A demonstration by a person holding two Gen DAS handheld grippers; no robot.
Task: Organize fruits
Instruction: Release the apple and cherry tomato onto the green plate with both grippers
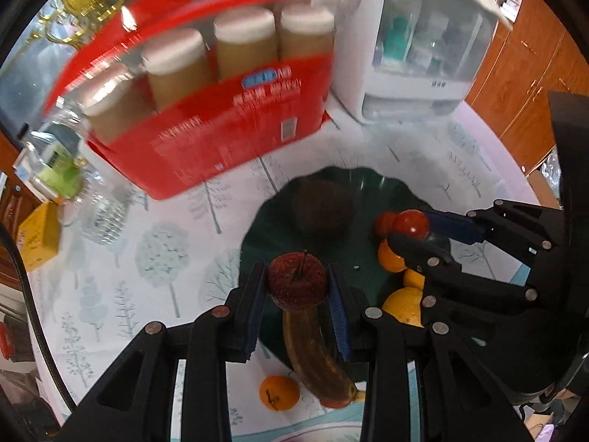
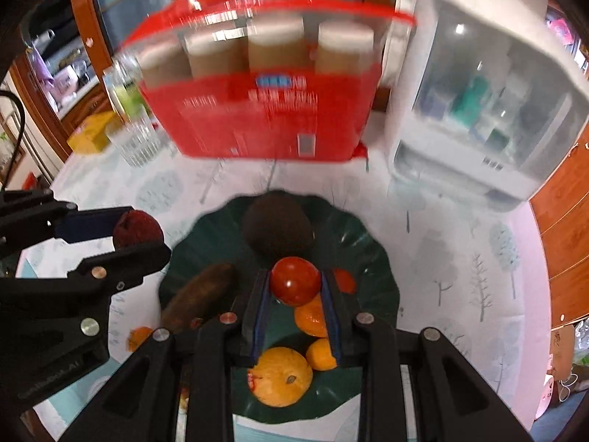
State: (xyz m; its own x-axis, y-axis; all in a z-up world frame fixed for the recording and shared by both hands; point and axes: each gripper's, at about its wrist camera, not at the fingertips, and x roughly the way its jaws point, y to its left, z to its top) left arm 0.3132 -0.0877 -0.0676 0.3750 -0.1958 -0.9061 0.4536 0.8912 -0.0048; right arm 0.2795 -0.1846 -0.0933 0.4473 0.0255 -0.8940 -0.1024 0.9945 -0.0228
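Two grippers you hold each clamp a fruit: your left gripper (image 1: 297,287) pinches a dark red apple (image 1: 296,280), your right gripper (image 2: 295,283) a red tomato (image 2: 295,280). Both hang over the dark green plate (image 2: 371,243). Below the apple, your fingers hide part of a browned banana (image 1: 313,350); the red carton (image 1: 228,125) beyond is blurred.

Black tool (image 1: 297,289) linkages, silver rivets, blue finger pads (image 1: 338,309)
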